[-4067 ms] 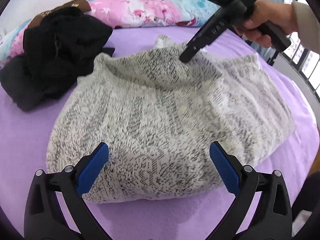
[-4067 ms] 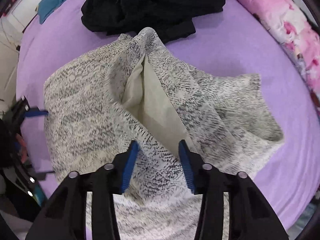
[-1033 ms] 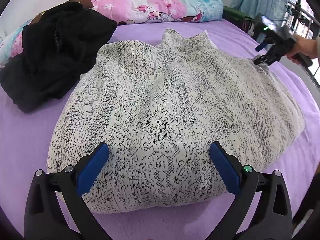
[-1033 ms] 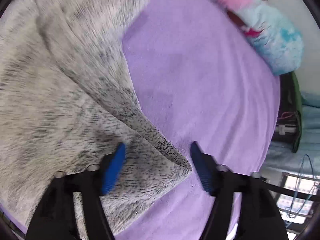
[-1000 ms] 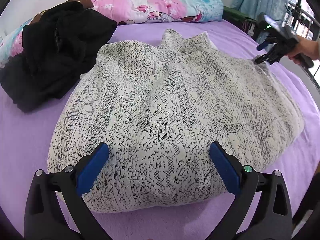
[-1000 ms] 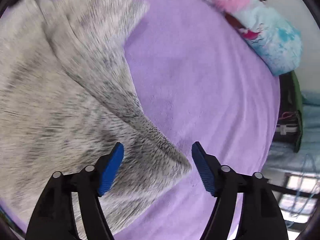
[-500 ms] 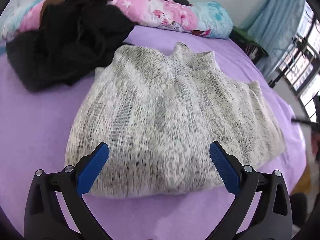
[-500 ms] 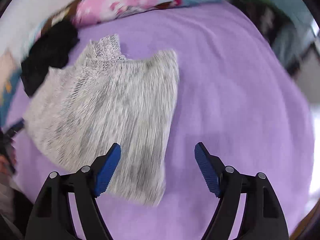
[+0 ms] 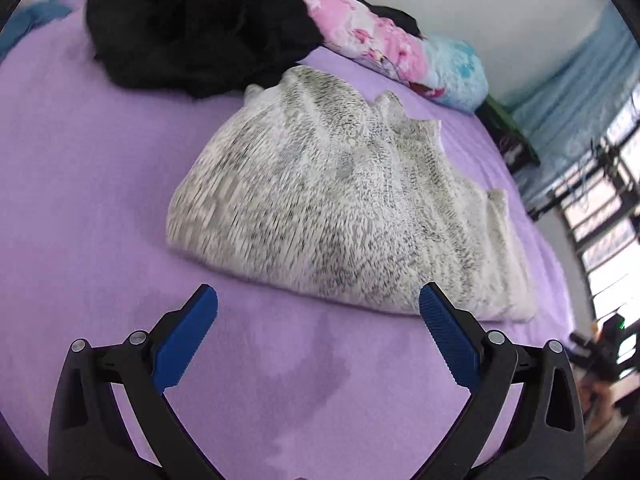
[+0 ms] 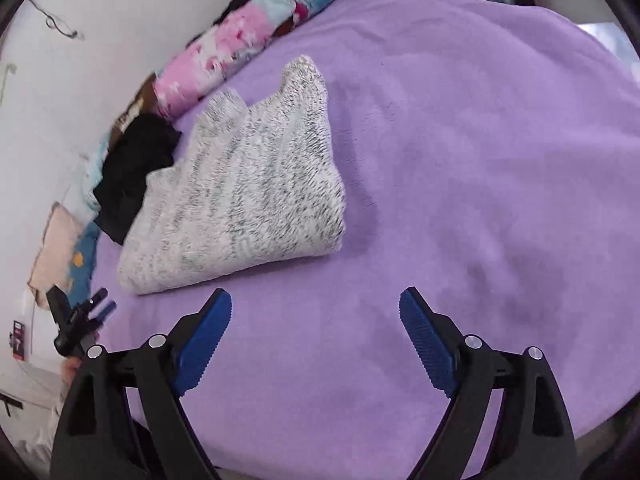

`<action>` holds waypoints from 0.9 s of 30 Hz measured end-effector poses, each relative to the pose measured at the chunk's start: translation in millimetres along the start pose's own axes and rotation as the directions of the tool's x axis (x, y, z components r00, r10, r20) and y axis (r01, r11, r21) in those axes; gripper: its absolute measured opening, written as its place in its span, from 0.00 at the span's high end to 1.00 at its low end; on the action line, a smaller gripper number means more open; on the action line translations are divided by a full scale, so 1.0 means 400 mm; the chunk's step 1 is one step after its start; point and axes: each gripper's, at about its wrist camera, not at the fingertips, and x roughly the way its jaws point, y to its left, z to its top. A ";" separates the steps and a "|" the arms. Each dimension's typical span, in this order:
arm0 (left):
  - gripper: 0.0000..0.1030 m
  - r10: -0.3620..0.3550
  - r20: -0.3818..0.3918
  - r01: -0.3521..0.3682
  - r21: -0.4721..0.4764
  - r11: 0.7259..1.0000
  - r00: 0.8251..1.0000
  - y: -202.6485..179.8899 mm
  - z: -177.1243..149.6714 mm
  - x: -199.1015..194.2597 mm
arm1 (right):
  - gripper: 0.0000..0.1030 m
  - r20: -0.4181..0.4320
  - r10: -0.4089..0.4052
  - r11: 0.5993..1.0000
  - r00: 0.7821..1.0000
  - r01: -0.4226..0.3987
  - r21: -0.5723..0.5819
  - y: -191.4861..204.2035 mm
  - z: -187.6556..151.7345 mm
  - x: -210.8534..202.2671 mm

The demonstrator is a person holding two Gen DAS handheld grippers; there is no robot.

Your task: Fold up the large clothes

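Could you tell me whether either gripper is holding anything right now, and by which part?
Nothing is held: the left gripper is open, the right gripper is opening, both short of the grey sweater.

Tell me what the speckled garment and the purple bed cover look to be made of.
Speckled sweater: seemingly a chunky knit, wool or acrylic, matte; ribbed rows and flecked black-white yarn show. Purple bed cover: probably fleece or plush, soft matte nap with darker brushed patches.

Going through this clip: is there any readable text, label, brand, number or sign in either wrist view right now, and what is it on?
No readable text in either view.
Small dark and red box at the left edge of the right wrist view: any print on it is too small and blurred to read.
Speckled grey sweater, black clothes, floral pillow, purple bedsheet: no lettering visible.
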 end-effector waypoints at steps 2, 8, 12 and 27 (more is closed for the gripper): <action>0.06 -0.004 0.000 0.004 -0.025 1.000 1.000 0.012 -0.030 -0.014 | 0.17 0.014 0.038 0.999 0.999 -0.038 0.012 0.005 -0.034 0.005; 0.06 0.061 -0.052 -0.063 -0.027 0.998 0.997 0.026 -0.074 -0.018 | 0.17 0.037 0.100 0.992 0.994 -0.103 0.077 0.000 -0.101 0.031; 0.06 0.066 -0.060 -0.070 -0.065 0.995 0.996 0.052 -0.069 -0.019 | 0.17 0.055 0.102 0.988 0.993 -0.107 0.113 -0.012 -0.114 0.061; 0.06 0.046 -0.043 -0.052 -0.155 0.986 0.998 0.106 0.022 0.044 | 0.17 0.077 -0.035 0.997 0.996 0.040 -0.064 0.132 -0.019 0.138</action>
